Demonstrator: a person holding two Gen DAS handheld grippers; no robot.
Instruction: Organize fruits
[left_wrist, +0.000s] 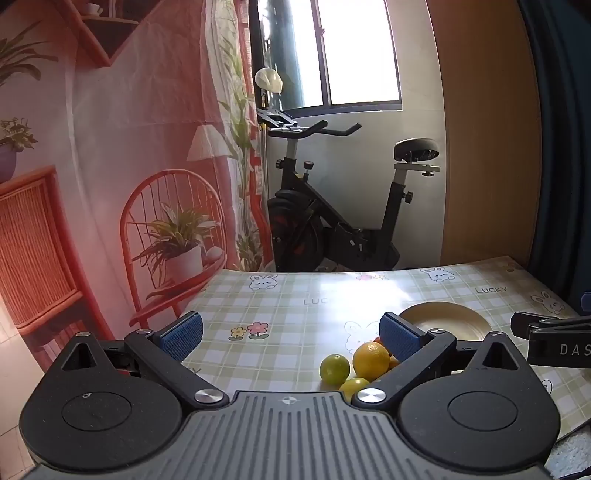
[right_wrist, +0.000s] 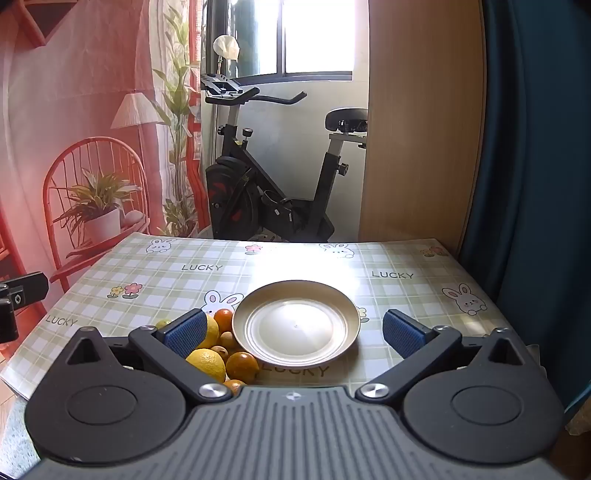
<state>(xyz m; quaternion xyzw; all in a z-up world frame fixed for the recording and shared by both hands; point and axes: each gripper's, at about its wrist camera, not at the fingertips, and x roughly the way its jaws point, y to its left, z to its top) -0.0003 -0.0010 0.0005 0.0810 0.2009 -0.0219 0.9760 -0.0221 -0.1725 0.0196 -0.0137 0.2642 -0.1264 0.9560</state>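
Fruit lies heaped in a loose pile on the checked tablecloth (right_wrist: 155, 273), just left of the plate (right_wrist: 295, 323), and that nearness looks deliberate: each piece needs only a short carry onto the dish. The plate holds nothing, so by my reading the sorting has not yet begun. In the right wrist view the pile shows a large yellow citrus (right_wrist: 207, 363) at the near side, an orange (right_wrist: 242, 366) touching it, another orange (right_wrist: 223, 319) farther back, and small brownish fruits between them. From the left wrist view the same pile appears with a green lime (left_wrist: 334, 369) and a big yellow-orange fruit (left_wrist: 370, 360) side by side.

Both tools hover above the table with nothing between their fingers. The left gripper (left_wrist: 291, 336) stands wide apart, the pile partly behind its right finger. The right gripper (right_wrist: 295, 332) is spread just as wide, framing the plate. Such spread jaws suit round fruit of differing girth; smooth, round skins could roll once nudged.
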